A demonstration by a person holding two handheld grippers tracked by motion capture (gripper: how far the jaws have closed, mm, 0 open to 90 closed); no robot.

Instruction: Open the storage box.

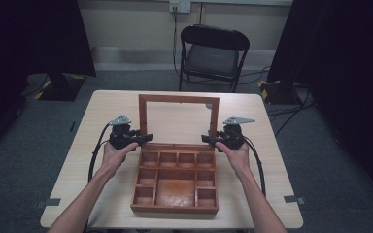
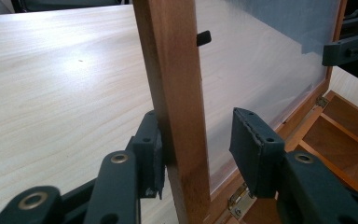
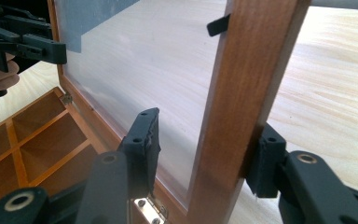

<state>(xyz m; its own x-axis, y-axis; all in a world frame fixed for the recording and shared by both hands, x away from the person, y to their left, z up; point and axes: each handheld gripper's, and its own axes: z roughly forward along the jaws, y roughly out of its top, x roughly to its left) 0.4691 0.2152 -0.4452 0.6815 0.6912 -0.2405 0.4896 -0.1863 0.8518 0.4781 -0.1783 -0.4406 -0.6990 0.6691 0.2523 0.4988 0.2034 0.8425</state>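
Note:
A wooden box with several empty compartments stands on the table, its glass-paned lid raised upright. My left gripper straddles the lid's left rail low down, near the hinge. It is open: the outer jaw touches the wood and the inner jaw stands off from the glass. My right gripper straddles the right rail the same way and is open, with its outer jaw against the wood and its inner jaw apart from the pane.
The light wooden table has bare room behind and beside the box. A black folding chair stands beyond the far edge. Dark curtains hang at both sides, and cables lie on the grey floor.

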